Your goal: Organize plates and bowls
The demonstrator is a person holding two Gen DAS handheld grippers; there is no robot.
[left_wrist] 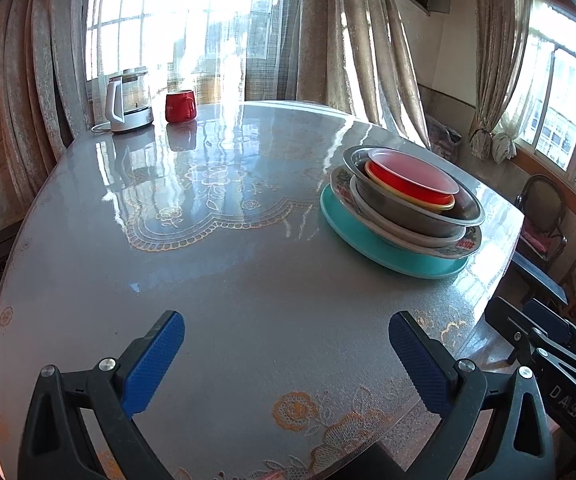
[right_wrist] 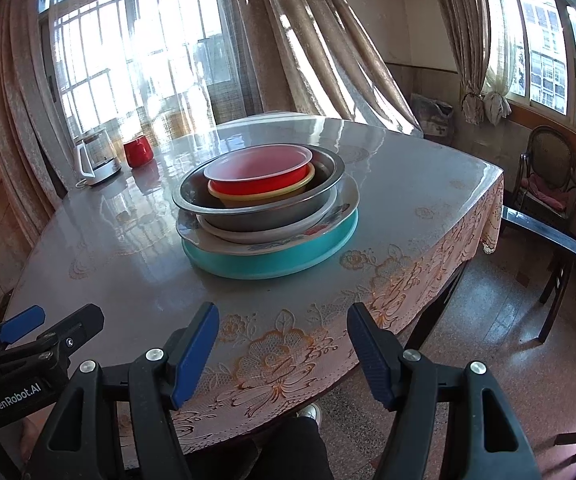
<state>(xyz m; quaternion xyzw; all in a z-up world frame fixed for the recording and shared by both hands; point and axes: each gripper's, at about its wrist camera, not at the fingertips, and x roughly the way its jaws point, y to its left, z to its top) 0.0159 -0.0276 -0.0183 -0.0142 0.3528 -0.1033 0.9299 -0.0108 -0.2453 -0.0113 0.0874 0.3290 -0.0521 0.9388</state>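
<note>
One stack of dishes stands on the round table point(left_wrist: 227, 272) point(right_wrist: 99, 280). At the bottom lies a teal plate point(left_wrist: 372, 246) point(right_wrist: 271, 262), then a flowered plate point(left_wrist: 466, 245) point(right_wrist: 346, 196) and a white plate point(right_wrist: 247, 234). A steel bowl point(left_wrist: 416, 216) point(right_wrist: 263, 210) sits on these and holds a yellow bowl point(right_wrist: 255, 197) and a red bowl point(left_wrist: 408, 184) point(right_wrist: 263, 182) with a pale translucent dish on top. My left gripper point(left_wrist: 285, 344) hangs open over bare table, near and left of the stack. My right gripper point(right_wrist: 281, 338) is open and empty at the table's near edge, short of the stack.
A glass kettle point(left_wrist: 127, 100) point(right_wrist: 97, 158) and a red mug point(left_wrist: 180, 106) point(right_wrist: 138, 151) stand at the far left of the table. Chairs point(right_wrist: 544, 184) stand on the right by the window. A person's dark trouser leg point(right_wrist: 288, 448) shows below the table edge.
</note>
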